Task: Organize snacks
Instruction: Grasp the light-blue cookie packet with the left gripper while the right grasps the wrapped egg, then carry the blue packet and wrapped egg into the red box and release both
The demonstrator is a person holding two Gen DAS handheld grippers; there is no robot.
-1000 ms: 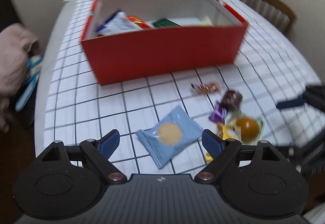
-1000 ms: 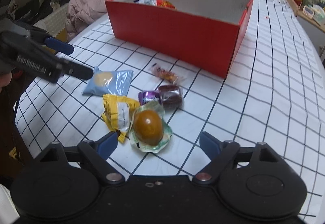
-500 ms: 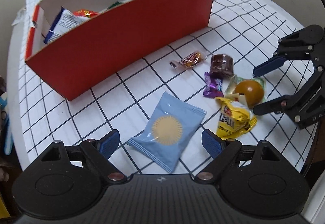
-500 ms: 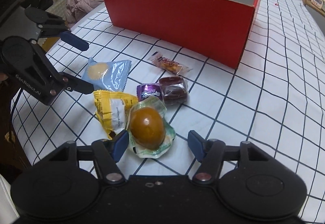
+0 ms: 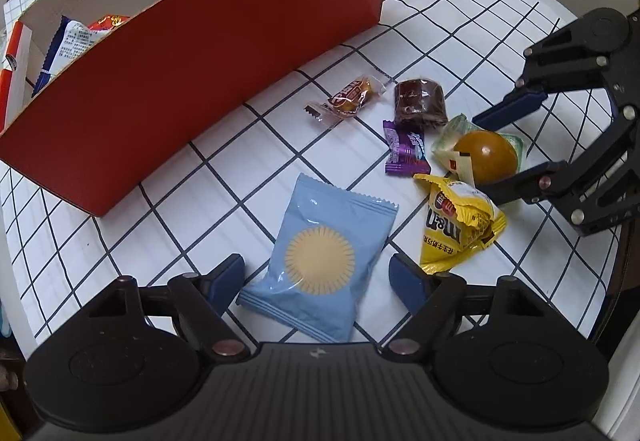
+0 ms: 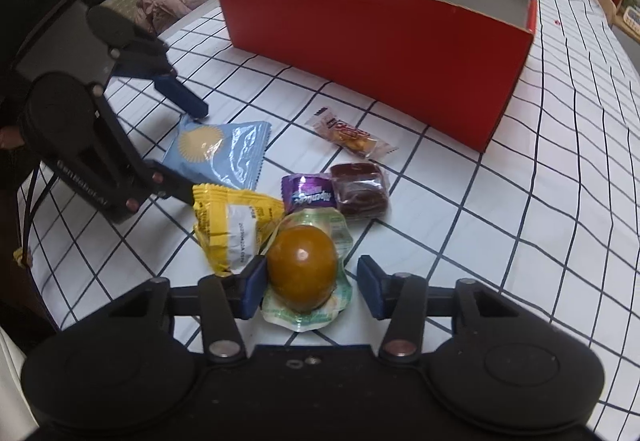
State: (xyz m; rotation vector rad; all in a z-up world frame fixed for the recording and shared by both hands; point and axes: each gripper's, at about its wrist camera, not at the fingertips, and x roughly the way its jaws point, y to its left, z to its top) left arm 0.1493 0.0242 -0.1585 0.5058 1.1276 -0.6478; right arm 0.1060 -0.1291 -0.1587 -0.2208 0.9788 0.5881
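The desk (image 5: 460, 1), under its checked cloth, carries the red box (image 5: 208, 53), already part-filled, with the loose snacks lying just in front so they're within easy reach. Left gripper (image 5: 318, 277) tips steeply down over the blue packet (image 5: 320, 261), jaws closing either side of it, pads not yet touching. Right gripper (image 6: 312, 287) angles down onto the egg (image 6: 301, 267) in its clear pack, jaws closing; the left pad is at the wrapper, the right one stands clear, so no grip yet. Yellow bag (image 6: 234, 227), brown cake (image 6: 360, 189), purple candy (image 6: 308, 193) and the small sweet (image 6: 350, 135) wait between.
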